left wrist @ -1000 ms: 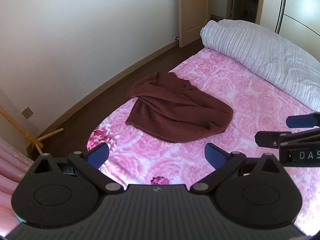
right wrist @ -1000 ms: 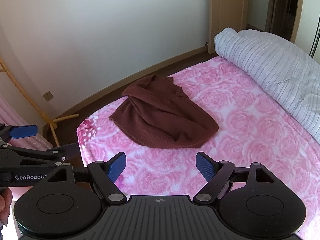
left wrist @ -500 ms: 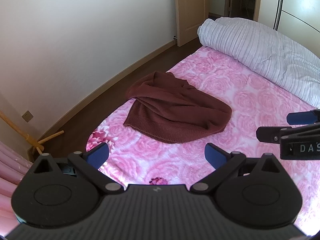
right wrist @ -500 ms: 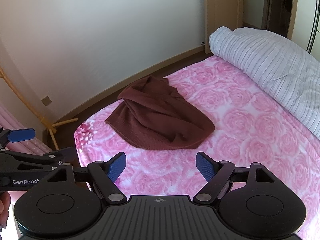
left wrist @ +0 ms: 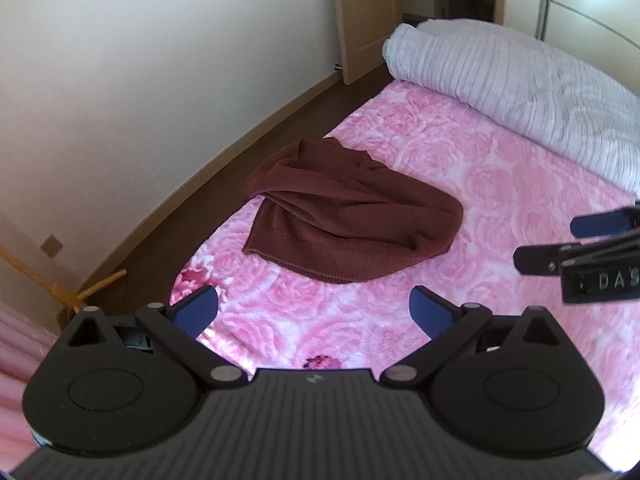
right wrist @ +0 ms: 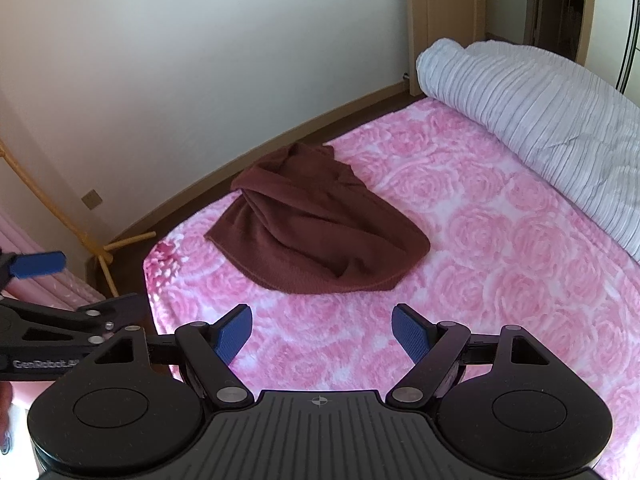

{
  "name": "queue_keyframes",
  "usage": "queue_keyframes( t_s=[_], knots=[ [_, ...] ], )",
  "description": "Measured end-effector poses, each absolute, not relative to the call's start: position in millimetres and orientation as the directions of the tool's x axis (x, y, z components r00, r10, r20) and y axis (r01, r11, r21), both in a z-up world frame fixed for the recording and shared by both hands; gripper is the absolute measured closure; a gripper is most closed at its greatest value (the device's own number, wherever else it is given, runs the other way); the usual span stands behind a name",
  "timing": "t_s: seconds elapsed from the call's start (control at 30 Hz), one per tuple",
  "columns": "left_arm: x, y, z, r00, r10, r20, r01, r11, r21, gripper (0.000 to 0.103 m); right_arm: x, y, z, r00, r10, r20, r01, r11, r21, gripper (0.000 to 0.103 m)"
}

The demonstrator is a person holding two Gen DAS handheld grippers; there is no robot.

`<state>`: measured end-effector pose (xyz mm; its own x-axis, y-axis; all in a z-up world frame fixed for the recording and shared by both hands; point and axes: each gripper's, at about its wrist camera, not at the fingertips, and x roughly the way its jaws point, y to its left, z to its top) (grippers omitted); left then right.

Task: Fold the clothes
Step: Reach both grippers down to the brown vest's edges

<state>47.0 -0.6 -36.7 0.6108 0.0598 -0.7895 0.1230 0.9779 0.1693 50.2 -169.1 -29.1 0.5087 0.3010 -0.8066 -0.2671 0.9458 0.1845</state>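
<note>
A crumpled maroon knit garment [left wrist: 352, 216] lies in a heap on the pink rose-patterned bed [left wrist: 520, 208], near the bed's left edge. It also shows in the right wrist view [right wrist: 320, 236]. My left gripper [left wrist: 314, 314] is open and empty, held above the bed short of the garment. My right gripper [right wrist: 322, 334] is open and empty, also short of the garment. Each gripper shows at the side of the other's view: the right one [left wrist: 580, 248], the left one [right wrist: 52, 300].
A rolled white striped duvet [left wrist: 520, 88] lies across the far end of the bed. A dark floor strip and white wall [left wrist: 120, 80] run along the bed's left side. A bamboo stand [right wrist: 100, 248] is by the near left corner. A wooden door [left wrist: 368, 12] is at the back.
Both grippers have tilted down and moved slightly toward the garment, which sits a little lower and larger in both views. Both stay open.
</note>
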Motion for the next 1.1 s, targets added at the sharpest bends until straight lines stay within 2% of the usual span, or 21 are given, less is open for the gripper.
queue_keyframes(
  t_s=[0.17, 0.3, 0.53, 0.63, 0.77, 0.83, 0.9, 0.93, 0.97, 1.03, 1.07, 1.1],
  knots=[
    [84, 19, -63, 0.602, 0.083, -0.794, 0.225, 0.937, 0.268, 0.002, 70, -169, -43, 0.512, 0.282, -0.812, -0.251, 0.952, 0.172, 0.023],
    [136, 38, -94, 0.613, 0.048, -0.788, 0.326, 0.894, 0.308, 0.003, 99, -167, -58, 0.520, 0.243, -0.819, -0.249, 0.960, 0.127, 0.023],
    [246, 58, -181, 0.631, -0.018, -0.775, 0.541, 0.726, 0.424, 0.008, 183, -145, -121, 0.469, 0.193, -0.862, -0.356, 0.934, 0.015, 0.023],
    [291, 63, -220, 0.625, -0.049, -0.779, 0.615, 0.645, 0.453, 0.024, 221, -128, -159, 0.426, 0.196, -0.883, -0.446, 0.895, -0.016, 0.023],
    [331, 66, -258, 0.624, -0.091, -0.776, 0.679, 0.554, 0.482, 0.029, 259, -108, -211, 0.361, 0.205, -0.910, -0.539, 0.842, -0.024, 0.023],
    [341, 69, -265, 0.629, -0.119, -0.769, 0.695, 0.530, 0.486, 0.046, 273, -102, -234, 0.352, 0.181, -0.918, -0.553, 0.832, -0.048, 0.024],
    [349, 72, -267, 0.614, -0.146, -0.776, 0.711, 0.529, 0.463, 0.090, 283, -99, -251, 0.344, 0.176, -0.922, -0.558, 0.828, -0.050, 0.024],
    [352, 73, -266, 0.605, -0.154, -0.781, 0.717, 0.533, 0.450, 0.097, 286, -99, -256, 0.333, 0.181, -0.925, -0.561, 0.827, -0.040, 0.024],
    [354, 74, -263, 0.604, -0.164, -0.780, 0.718, 0.537, 0.444, 0.099, 289, -100, -262, 0.323, 0.186, -0.928, -0.563, 0.826, -0.031, 0.051],
    [350, 73, -250, 0.625, -0.193, -0.757, 0.710, 0.543, 0.448, 0.100, 291, -101, -260, 0.303, 0.209, -0.930, -0.560, 0.829, 0.004, 0.093],
    [347, 70, -242, 0.635, -0.208, -0.744, 0.707, 0.545, 0.451, 0.100, 290, -102, -257, 0.293, 0.223, -0.930, -0.556, 0.831, 0.024, 0.101],
    [343, 67, -231, 0.645, -0.224, -0.731, 0.705, 0.544, 0.455, 0.101, 286, -106, -250, 0.298, 0.229, -0.927, -0.546, 0.837, 0.032, 0.101]
  ],
)
